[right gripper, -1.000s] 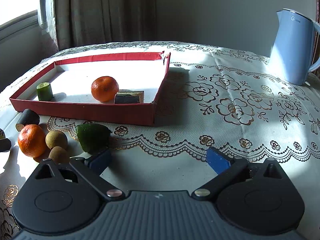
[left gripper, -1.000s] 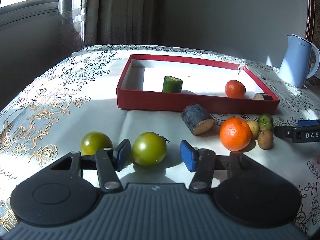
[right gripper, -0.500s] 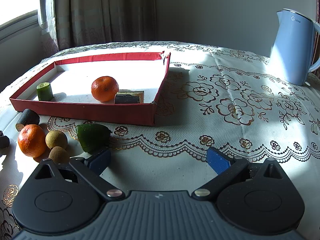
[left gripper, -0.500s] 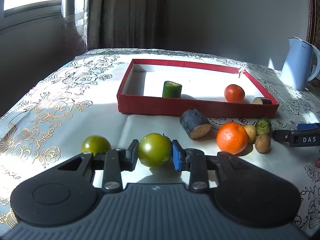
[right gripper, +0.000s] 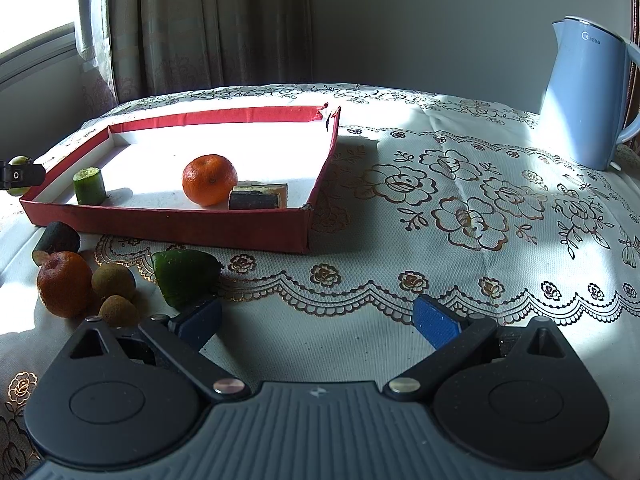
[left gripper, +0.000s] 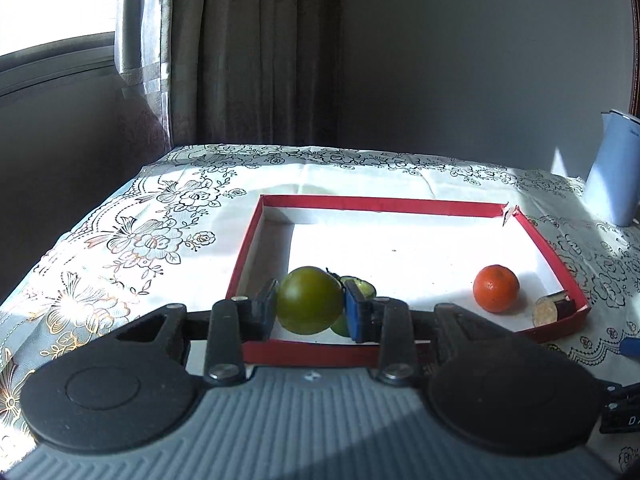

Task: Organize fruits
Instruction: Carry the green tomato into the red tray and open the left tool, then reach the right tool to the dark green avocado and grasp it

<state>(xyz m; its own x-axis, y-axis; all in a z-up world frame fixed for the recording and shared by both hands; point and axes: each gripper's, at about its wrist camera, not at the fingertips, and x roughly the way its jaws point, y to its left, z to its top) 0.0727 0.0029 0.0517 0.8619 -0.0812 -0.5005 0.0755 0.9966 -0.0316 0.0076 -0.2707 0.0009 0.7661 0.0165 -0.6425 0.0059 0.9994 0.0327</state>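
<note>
Left wrist view: the green tomato (left gripper: 309,300) is squeezed tight between both pads of the left gripper (left gripper: 310,309), up above the near edge of the red tray (left gripper: 532,236). An orange (left gripper: 496,288) sits inside the tray. The right gripper (right gripper: 316,320) is wide open, holding nothing, above the tablecloth (right gripper: 460,208).

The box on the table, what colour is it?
Red box, white inside; clearest in the right wrist view.
</note>
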